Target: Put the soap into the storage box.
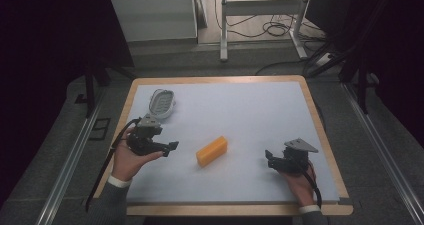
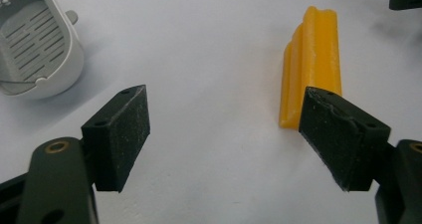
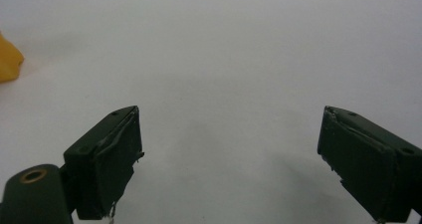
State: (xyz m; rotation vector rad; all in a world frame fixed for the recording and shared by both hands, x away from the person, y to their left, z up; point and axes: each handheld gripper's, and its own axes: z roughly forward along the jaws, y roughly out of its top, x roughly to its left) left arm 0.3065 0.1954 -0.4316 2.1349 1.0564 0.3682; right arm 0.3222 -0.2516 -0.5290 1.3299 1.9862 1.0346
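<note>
Nearest to me, my right hand-held gripper [image 1: 270, 160] rests low on the white tabletop [image 1: 260, 110], its jaws spread wide with nothing between them; in the right gripper view the bare surface stretches ahead and a yellow corner of the block peeks in at the far left edge. My left hand-held gripper [image 1: 172, 146] sits a little farther in, jaws also well apart and holding nothing, pointed toward the middle of the tabletop.

Between the two grippers lies the yellow block [image 1: 212, 150], flat on the tabletop, its long side running diagonally. In the left gripper view the yellow block [image 2: 312, 59] sits just beyond my right-hand jaw, off the centre line of the opening, and apart from both pads. Farther back and to the left stands a small grey slotted basket [image 1: 162, 103], open side up, untouched.

I judge this to be the approach, before any grasp: neither gripper touches the block. The next move calls for swinging the left gripper so the block falls between the jaws, across its narrow width, then easing forward and closing.
</note>
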